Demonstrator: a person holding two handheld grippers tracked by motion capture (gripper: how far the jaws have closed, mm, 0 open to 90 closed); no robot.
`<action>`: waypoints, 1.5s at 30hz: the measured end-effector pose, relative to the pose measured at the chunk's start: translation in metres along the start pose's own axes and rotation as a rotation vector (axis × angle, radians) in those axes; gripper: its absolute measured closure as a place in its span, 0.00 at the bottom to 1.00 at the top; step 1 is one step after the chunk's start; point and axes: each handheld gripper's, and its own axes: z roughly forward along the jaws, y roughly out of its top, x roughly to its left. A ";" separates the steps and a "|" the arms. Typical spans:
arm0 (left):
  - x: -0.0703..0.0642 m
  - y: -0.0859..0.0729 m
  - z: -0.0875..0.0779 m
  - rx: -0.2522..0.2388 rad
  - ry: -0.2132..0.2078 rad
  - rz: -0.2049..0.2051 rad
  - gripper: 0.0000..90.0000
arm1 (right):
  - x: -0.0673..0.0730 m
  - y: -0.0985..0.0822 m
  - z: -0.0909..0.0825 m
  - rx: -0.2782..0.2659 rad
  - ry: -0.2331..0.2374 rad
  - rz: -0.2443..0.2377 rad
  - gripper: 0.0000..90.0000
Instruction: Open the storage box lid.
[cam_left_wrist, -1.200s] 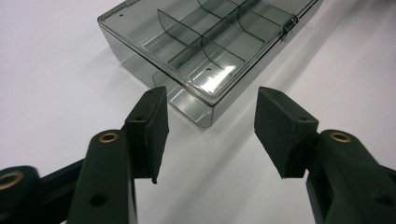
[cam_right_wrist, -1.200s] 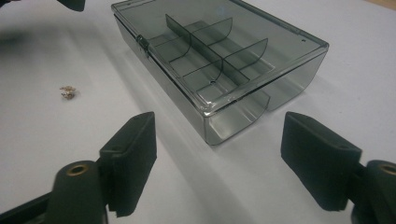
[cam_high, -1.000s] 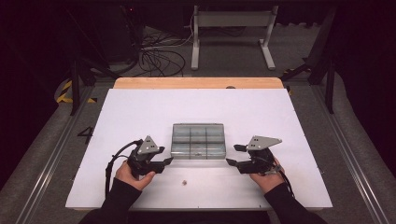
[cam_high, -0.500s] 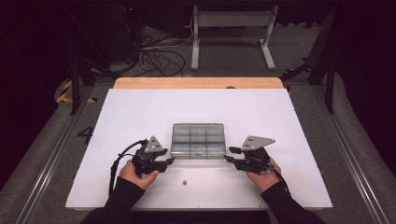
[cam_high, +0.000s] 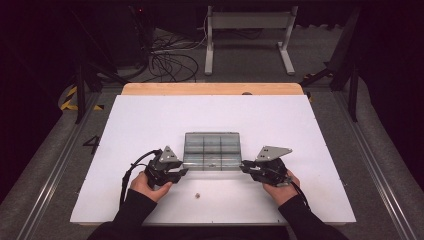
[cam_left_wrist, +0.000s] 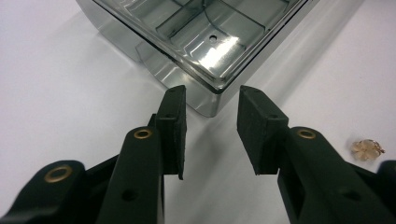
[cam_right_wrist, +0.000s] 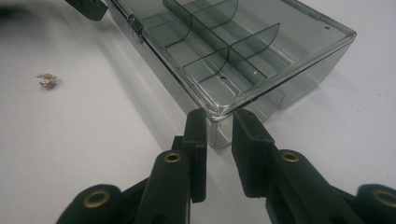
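Observation:
A clear plastic box (cam_high: 212, 150) with several compartments lies shut in the middle of the white table. My left gripper (cam_high: 181, 173) points at its front left corner (cam_left_wrist: 212, 88). Its jaws have just been closing and stand apart on either side of the corner's tip, with no pad on it. My right gripper (cam_high: 244, 166) is at the front right corner (cam_right_wrist: 218, 122). Its jaws have also just been closing and now narrowly flank that corner, without a clear press. A small gold trinket (cam_high: 198, 195) lies on the table between the hands, also seen as a gold trinket (cam_left_wrist: 367, 149) beside the left jaws.
The white table top (cam_high: 150, 120) has bare room all around the box. A wooden strip (cam_high: 210, 88) runs along its far edge. Cables and a metal stand sit on the dark floor beyond. The left gripper's jaw tip (cam_right_wrist: 88, 7) shows in the right gripper view.
Both hands have drawn slightly inward to the box's front corners, and both pairs of jaws have narrowed. The box and the gold trinket have not moved.

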 end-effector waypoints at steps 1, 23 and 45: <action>0.000 0.000 0.000 0.000 0.000 0.003 0.71 | 0.000 0.000 0.000 0.001 0.001 0.000 0.85; -0.004 0.002 0.004 0.027 0.028 0.007 0.73 | 0.000 0.000 0.001 -0.002 0.001 0.013 0.85; -0.005 0.003 0.004 0.027 0.027 0.000 0.72 | 0.001 0.001 0.001 -0.010 -0.013 0.025 0.85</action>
